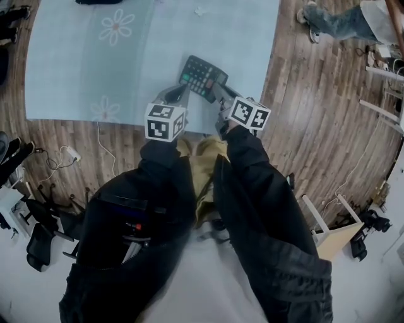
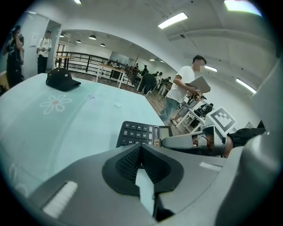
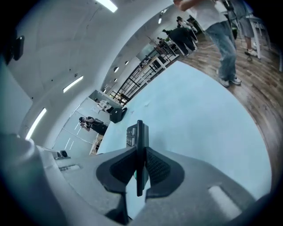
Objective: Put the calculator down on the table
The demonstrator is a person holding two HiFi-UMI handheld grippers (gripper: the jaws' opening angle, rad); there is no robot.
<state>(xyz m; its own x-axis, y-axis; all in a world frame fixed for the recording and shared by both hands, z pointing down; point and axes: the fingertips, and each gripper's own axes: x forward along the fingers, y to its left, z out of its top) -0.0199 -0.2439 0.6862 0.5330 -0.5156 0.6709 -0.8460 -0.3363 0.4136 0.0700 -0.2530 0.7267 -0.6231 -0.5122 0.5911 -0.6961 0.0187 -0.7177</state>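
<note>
Calculator [image 1: 202, 76], black and flat, we grip edgewise in our right gripper [image 3: 139, 154] over the pale-blue flowered table [image 1: 69, 69]; our left gripper [image 2: 140, 149] is closed, empty.

Worktop [image 1: 63, 63]: one, covered in pale blue-green cloth with white daisy prints [image 1: 117, 26], standing on a wood-plank floor [image 1: 303, 94]. On it: one black cap [image 2: 62, 80] towards the far side; one small white scrap [image 1: 201, 11] near the far edge.
</note>
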